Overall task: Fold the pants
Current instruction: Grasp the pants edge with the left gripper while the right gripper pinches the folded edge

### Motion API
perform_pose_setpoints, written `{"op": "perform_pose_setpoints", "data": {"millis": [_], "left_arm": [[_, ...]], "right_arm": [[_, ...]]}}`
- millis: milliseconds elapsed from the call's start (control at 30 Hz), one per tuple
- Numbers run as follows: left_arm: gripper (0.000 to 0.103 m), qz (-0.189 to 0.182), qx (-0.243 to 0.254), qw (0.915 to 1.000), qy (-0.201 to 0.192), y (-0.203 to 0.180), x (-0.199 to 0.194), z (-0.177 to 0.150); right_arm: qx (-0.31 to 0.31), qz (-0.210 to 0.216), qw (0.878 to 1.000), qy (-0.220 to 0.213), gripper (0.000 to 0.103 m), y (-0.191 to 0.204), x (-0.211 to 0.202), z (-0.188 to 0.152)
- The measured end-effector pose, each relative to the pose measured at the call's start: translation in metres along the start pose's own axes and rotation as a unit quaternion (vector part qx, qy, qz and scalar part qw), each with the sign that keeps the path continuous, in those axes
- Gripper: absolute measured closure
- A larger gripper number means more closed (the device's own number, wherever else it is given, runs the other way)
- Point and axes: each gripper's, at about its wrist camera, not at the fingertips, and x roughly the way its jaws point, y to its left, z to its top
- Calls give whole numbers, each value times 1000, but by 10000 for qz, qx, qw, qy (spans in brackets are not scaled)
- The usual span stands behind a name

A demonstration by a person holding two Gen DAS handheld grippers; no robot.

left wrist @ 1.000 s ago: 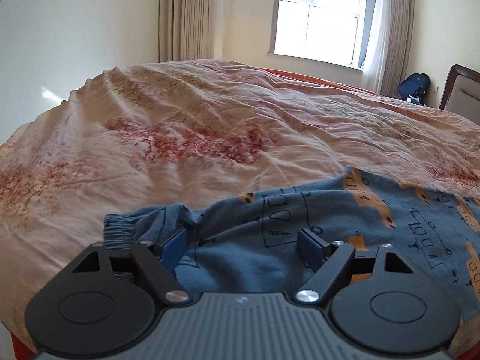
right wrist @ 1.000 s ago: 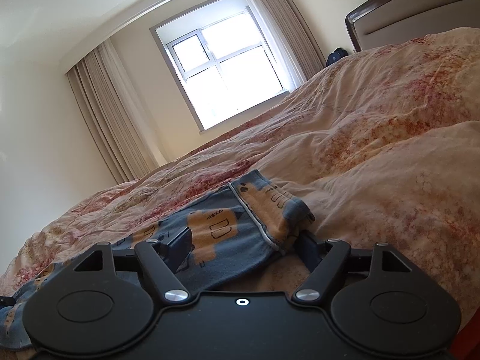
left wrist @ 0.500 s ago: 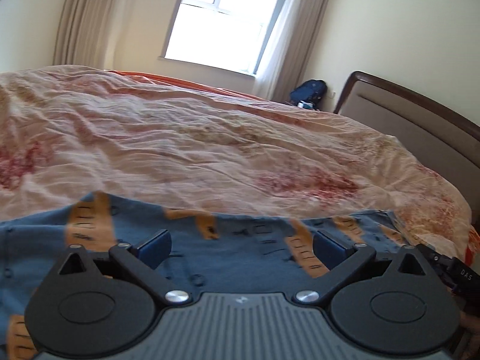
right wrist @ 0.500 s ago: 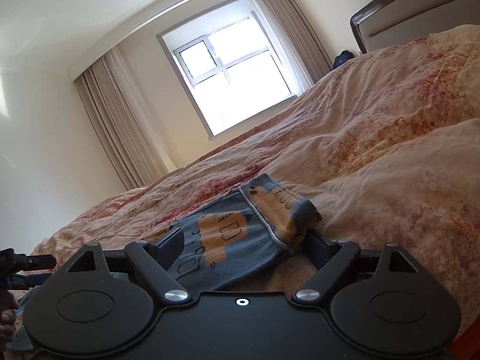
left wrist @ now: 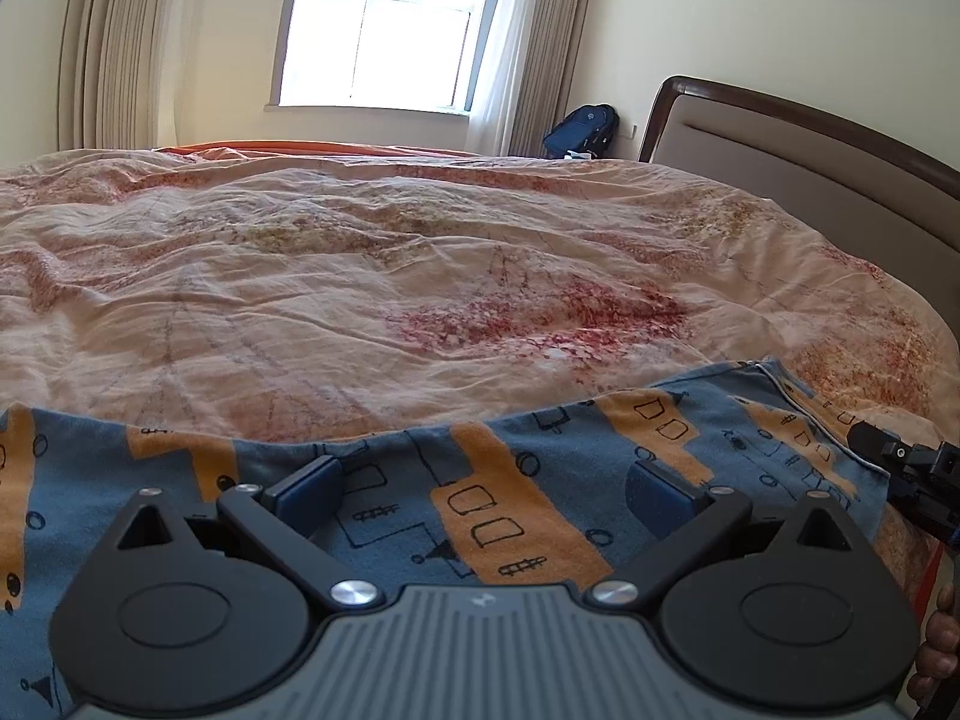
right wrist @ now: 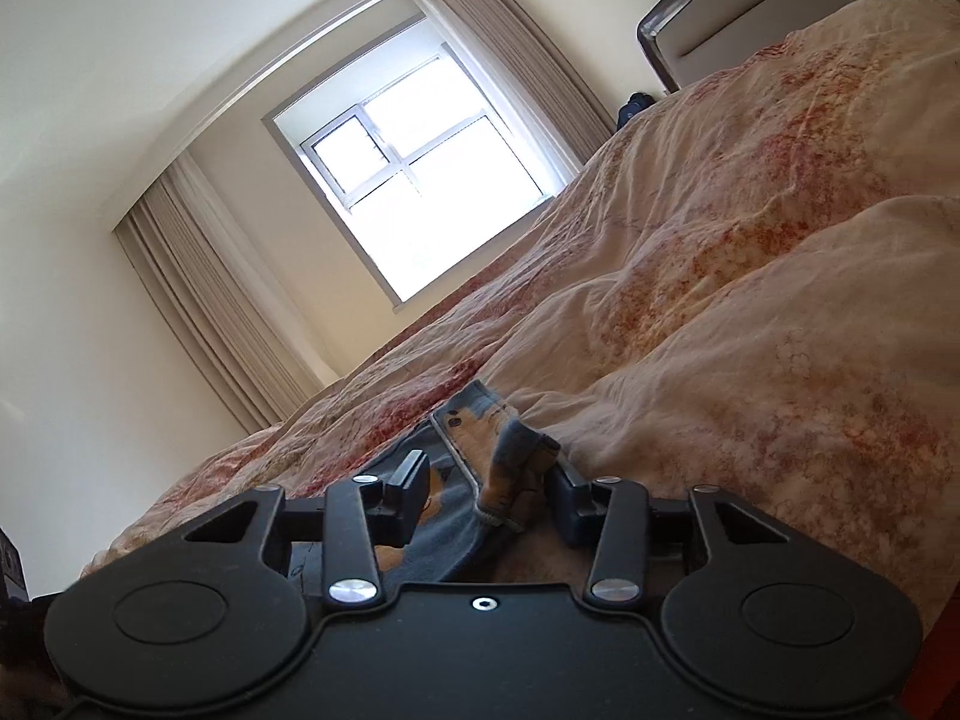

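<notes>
Blue pants (left wrist: 516,504) with orange print lie flat along the near edge of the bed. My left gripper (left wrist: 483,492) hovers low over the middle of a leg, open, its blue pads (left wrist: 309,483) wide apart with cloth under them. In the right wrist view the leg cuff (right wrist: 501,468) is bunched up between the fingers of my right gripper (right wrist: 492,501), which have closed onto it. That right gripper (left wrist: 900,462) also shows at the cuff end in the left wrist view, with a hand (left wrist: 942,648) below it.
A wrinkled cream and red floral duvet (left wrist: 420,276) covers the whole bed. A padded headboard (left wrist: 798,174) stands at the right. A window (left wrist: 384,30) with curtains and a dark blue backpack (left wrist: 579,129) are by the far wall.
The left gripper has travelled from the waistband end along the pants toward the cuff end, still open. The right gripper's fingers have drawn together on the cuff, and its view has tilted upward.
</notes>
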Motion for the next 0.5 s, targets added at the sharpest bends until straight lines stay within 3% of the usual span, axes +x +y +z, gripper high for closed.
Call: {"op": "perform_pose_setpoints", "data": {"millis": [133,200,267,367,400,433,500], "left_arm": [[0,-342,-482,9982,65,4,-5,9],[0,-782,-945,9923,192,10,-6,15],[0,-1434,-1478,9782,273,18,-5,16],[0,-2368,-2170,9462,380,29,0,14],[0,-2555,-2332,9374,391,32,2,12],[0,-2661,-2434,9319,391,34,4,11],[0,-2742,-2523,9271,410,35,6,7]], "right_arm": [[-403,58,9991,-106,65,13,-3,3],[-765,173,9967,-192,65,28,-6,3],[-1198,359,9919,-228,68,46,-7,0],[-1827,765,9801,-162,79,77,-8,-7],[-2002,944,9751,-121,81,87,-9,-11],[-2129,1151,9702,-58,95,96,-11,-14],[-2332,1455,9614,84,100,112,-13,-23]]}}
